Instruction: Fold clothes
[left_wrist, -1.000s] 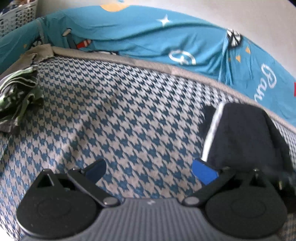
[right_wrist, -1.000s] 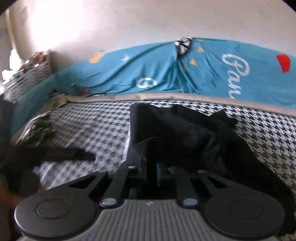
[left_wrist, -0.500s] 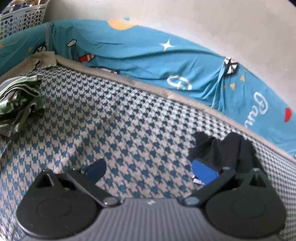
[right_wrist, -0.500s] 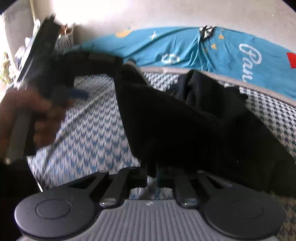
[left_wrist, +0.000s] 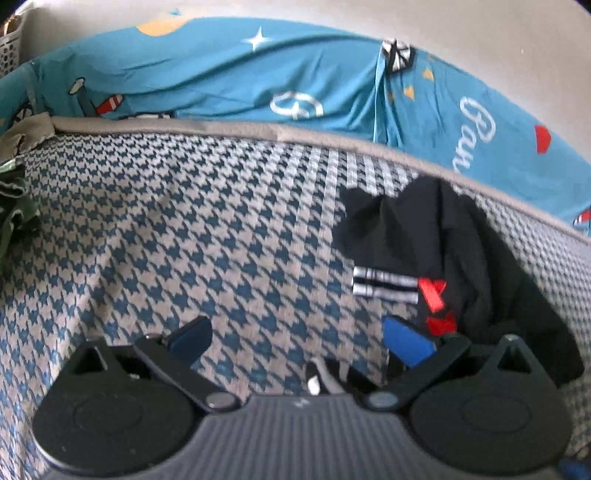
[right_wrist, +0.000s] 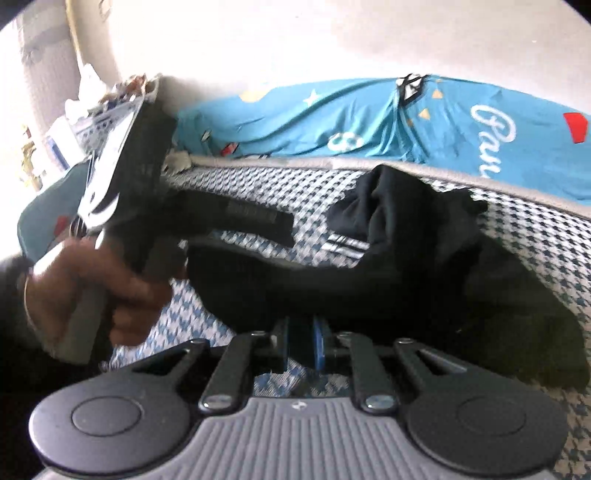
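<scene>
A black garment (left_wrist: 443, 236) with white stripes and a red patch lies crumpled on the houndstooth bed cover (left_wrist: 207, 221), at the right of the left wrist view. My left gripper (left_wrist: 299, 336) is open just left of it, its right blue pad (left_wrist: 406, 341) beside the cloth. In the right wrist view the same black garment (right_wrist: 424, 258) stretches across the middle, and my right gripper (right_wrist: 301, 345) is shut on its near edge. A person's hand (right_wrist: 92, 291) holds the left gripper tool (right_wrist: 236, 218) at the left, its fingers over the cover close to the garment.
A teal patterned sheet (left_wrist: 258, 74) is bunched along the wall behind the bed. A green patterned garment (left_wrist: 11, 206) lies at the left edge. A white basket (left_wrist: 11, 48) stands at the far left, with cluttered shelves (right_wrist: 92, 103) near it.
The left gripper has moved closer to the black garment, whose stripes and red patch now show. The right gripper, still shut on the cloth, has lowered it toward the bed.
</scene>
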